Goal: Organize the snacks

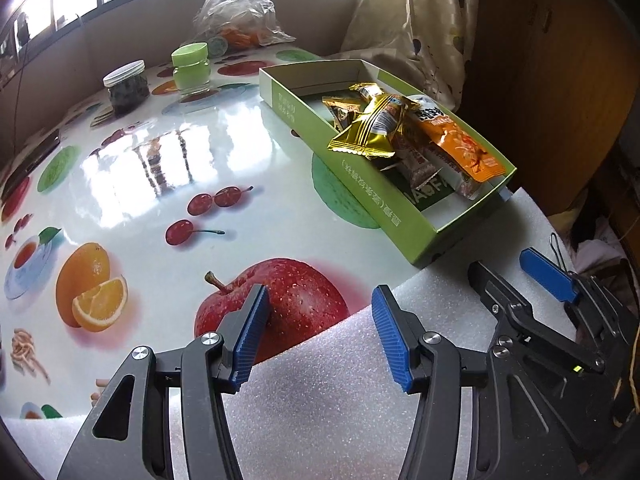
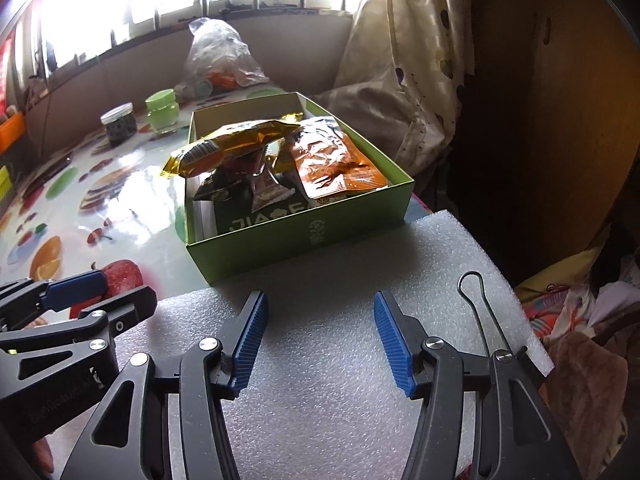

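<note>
Inside the green box (image 2: 304,236), a dark card (image 2: 260,218) on its floor shows the white letters "JIA" and an "E" or "F" (a snack wrapper covers the rest). Chinese print on the box's long side (image 1: 360,184) and on the orange packet (image 1: 460,144) is too small to read.

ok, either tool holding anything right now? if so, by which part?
Nothing is held. The left tool and the right tool are both open over the white foam sheet, and the snack packets all lie in the green box.
</note>
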Action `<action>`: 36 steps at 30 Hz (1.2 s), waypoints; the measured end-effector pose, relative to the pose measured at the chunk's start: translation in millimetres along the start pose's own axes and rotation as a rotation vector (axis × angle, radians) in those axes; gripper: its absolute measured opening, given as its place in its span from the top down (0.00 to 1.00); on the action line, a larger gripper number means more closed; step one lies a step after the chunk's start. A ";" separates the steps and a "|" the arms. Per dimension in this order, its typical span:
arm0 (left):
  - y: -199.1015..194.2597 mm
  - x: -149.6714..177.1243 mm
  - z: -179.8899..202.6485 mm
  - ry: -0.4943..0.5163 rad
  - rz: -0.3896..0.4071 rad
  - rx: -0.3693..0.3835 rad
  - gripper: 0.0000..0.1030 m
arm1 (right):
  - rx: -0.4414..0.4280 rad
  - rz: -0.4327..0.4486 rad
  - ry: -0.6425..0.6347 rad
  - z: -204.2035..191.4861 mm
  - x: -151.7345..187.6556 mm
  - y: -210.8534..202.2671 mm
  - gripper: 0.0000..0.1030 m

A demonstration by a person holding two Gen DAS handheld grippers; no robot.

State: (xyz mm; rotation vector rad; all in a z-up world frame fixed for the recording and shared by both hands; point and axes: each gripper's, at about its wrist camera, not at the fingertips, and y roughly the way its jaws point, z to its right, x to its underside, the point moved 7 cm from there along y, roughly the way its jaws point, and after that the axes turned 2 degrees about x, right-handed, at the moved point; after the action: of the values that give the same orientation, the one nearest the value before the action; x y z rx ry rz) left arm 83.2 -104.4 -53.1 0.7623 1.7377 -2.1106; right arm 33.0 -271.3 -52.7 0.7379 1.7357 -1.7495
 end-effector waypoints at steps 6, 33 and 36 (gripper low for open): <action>0.0 0.0 -0.6 -0.009 -0.002 -0.003 0.47 | 0.000 0.003 0.003 -0.8 0.4 -0.2 0.46; -0.5 -0.1 -1.0 -0.012 -0.002 -0.002 0.47 | 0.000 0.004 0.002 -0.2 0.3 0.1 0.46; -0.4 0.0 -0.8 -0.013 -0.002 -0.002 0.47 | 0.000 0.003 0.002 -0.4 0.5 0.1 0.46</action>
State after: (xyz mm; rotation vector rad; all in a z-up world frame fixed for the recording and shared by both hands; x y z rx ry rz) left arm 83.1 -103.5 -52.9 0.7450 1.7348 -2.1102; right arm 32.8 -270.8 -53.0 0.7423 1.7351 -1.7473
